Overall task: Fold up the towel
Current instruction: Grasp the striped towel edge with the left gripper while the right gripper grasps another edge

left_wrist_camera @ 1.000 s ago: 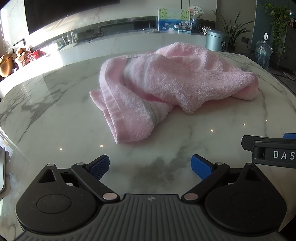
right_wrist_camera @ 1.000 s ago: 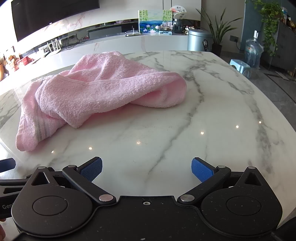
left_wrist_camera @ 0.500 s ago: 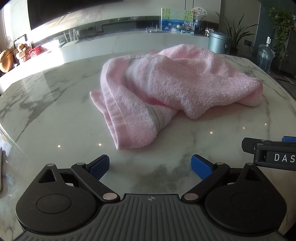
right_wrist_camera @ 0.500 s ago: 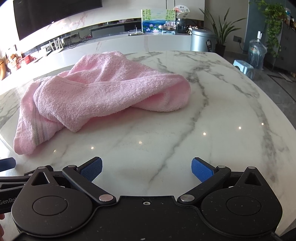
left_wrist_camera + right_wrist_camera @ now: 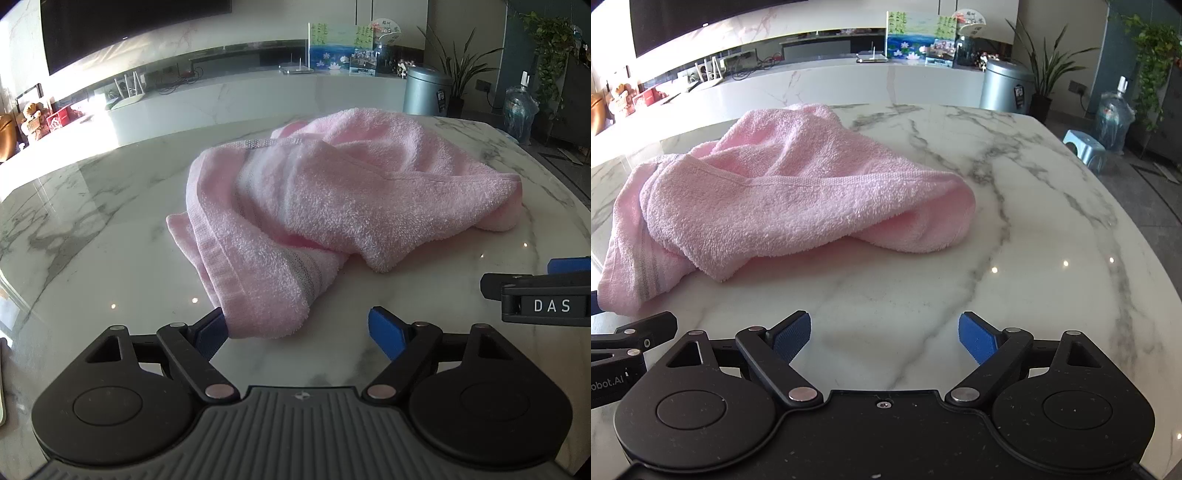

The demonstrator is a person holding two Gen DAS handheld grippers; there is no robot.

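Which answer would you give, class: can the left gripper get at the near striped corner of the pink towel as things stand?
Probably yes. The left gripper is open, and the pink towel has its striped corner already lying between the fingers, nothing on the marble table blocking it.

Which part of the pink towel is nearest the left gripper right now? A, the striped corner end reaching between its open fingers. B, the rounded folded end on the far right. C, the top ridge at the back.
A: in the left wrist view the striped corner of the pink towel lies at the open left gripper, against its left finger pad.
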